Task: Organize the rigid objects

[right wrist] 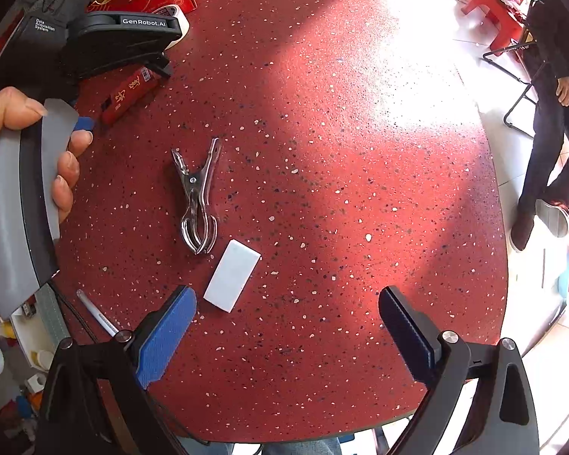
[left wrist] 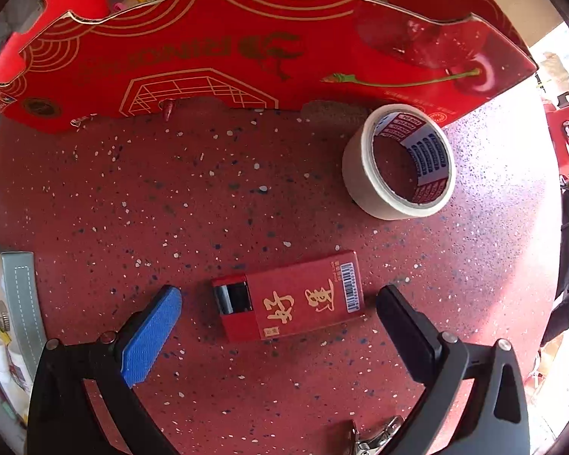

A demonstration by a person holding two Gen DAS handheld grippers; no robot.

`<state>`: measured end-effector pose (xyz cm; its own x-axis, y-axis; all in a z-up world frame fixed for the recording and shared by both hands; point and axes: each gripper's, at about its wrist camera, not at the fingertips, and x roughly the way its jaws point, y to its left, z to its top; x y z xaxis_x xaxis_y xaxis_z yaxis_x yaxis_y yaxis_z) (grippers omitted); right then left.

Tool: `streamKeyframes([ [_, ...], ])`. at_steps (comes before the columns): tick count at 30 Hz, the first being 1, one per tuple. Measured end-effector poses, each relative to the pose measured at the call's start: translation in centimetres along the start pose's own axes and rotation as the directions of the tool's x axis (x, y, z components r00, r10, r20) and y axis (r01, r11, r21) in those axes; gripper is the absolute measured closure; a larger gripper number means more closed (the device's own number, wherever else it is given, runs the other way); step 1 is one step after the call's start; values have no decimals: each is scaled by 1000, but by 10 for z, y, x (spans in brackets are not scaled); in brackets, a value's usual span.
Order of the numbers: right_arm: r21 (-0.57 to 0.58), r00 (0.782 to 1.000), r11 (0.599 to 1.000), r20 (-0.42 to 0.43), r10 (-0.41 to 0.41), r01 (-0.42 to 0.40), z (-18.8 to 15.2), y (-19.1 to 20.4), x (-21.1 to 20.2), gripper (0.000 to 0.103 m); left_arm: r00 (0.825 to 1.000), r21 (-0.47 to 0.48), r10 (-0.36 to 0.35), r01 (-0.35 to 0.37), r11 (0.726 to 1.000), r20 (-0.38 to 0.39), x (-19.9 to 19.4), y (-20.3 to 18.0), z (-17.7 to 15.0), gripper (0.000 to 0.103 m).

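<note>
Nearest the lens: left tool (left wrist: 278,305), spread wide astride the red pack (left wrist: 290,297), likely lined up to pinch it. Behind the pack, on the red desk (left wrist: 170,189): big red carton (left wrist: 227,45), probably the bin, then tape roll (left wrist: 398,161) near its wall. Right view only: right tool (right wrist: 286,313) spread, empty; beyond the pack, white block (right wrist: 232,275), metal clip (right wrist: 198,197), pen (right wrist: 96,313).
</note>
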<state>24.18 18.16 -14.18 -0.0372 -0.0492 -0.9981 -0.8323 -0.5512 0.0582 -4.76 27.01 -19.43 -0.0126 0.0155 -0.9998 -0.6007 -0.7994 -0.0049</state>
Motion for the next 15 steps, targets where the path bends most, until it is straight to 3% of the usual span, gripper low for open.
streamKeyframes([
  [7,-71,999,997,-8,34,-34,35,30,23,5,1000,13,3,-3,1000,25,-3,50,8,0],
  [14,-156,996,988,-90,-10,-4,67,57,62,5,1000,-1,7,-7,1000,10,-5,56,11,0],
  [15,-165,995,986,-94,-20,4,69,58,65,1,1000,-6,6,-6,1000,12,-7,53,7,0],
])
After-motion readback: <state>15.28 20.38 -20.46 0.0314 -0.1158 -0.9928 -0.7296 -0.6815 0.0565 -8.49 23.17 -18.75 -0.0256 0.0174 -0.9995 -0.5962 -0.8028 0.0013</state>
